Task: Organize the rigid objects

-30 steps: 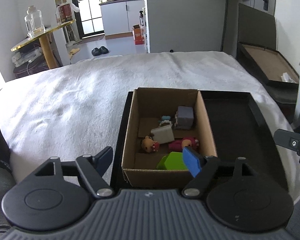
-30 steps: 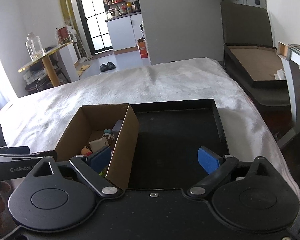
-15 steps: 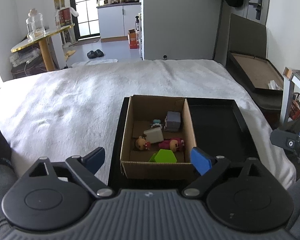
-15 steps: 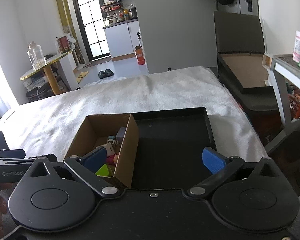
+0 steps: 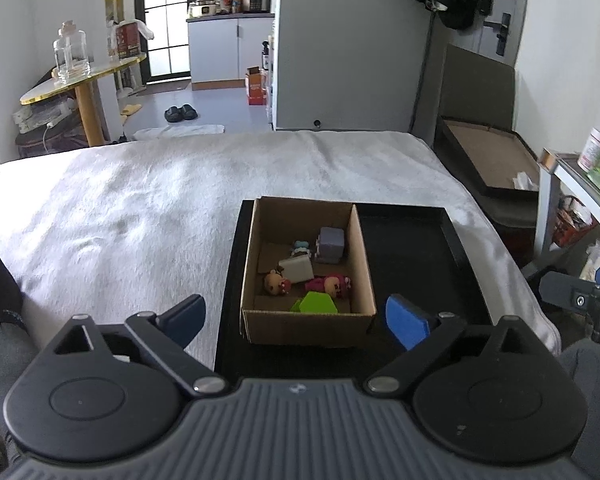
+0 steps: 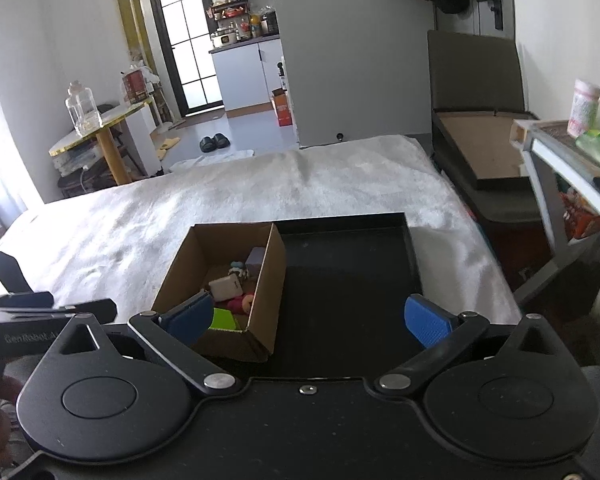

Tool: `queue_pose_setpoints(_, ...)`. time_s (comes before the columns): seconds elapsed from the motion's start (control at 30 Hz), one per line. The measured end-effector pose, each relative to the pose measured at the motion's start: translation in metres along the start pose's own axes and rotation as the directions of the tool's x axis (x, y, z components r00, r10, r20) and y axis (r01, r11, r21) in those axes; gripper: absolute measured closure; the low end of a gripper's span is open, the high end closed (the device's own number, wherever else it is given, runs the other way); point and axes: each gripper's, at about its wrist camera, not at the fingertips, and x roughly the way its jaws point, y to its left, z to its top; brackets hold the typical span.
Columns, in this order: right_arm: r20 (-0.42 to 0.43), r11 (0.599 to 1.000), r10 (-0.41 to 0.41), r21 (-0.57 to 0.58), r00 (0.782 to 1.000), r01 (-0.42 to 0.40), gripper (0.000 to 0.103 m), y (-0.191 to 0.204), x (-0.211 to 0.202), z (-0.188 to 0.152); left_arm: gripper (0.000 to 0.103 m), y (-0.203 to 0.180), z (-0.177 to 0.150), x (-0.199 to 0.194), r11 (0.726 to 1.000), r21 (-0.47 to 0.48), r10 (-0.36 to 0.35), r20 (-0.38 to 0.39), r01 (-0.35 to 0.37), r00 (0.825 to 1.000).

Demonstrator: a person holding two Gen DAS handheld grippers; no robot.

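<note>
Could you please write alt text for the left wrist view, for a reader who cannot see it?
An open cardboard box holding small toys, including a green block and a grey cube, sits in the left part of a black tray on a white blanket. The left gripper is open and empty in the foreground.

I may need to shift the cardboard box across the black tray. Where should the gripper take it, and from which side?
Probably the cardboard box's right wall, from above. It is open-topped, and that thin upright edge borders the bare half of the black tray, leaving room for one finger outside. The toys lie low inside, though the pink doll sits near that wall, so grip nearer the far end.
</note>
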Motion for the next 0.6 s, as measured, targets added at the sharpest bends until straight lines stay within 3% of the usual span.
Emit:
queue_pose_setpoints(0.17,0.0,1.0,-0.028,-0.006,1.0,0.028,0.0,0.004,-0.016,-0.006,0.006,0.001,-0.003,-0.017,0.999,0.012,-0.049,0.017,0.049,0.999)
queue_pose_setpoints(0.4,0.011,0.994,-0.111,0.019,0.994,0.111,0.0,0.001,-0.034,-0.009,0.004,0.003,-0.009,-0.034,0.998,0.041,-0.05,0.012,0.05,0.999)
queue_pose_setpoints(0.6,0.005,0.989,-0.133,0.072,0.991,0.132,0.0,-0.002,-0.044,-0.018,0.004,0.002,-0.013,-0.047,0.996,0.066,-0.058,0.031,0.056,0.998)
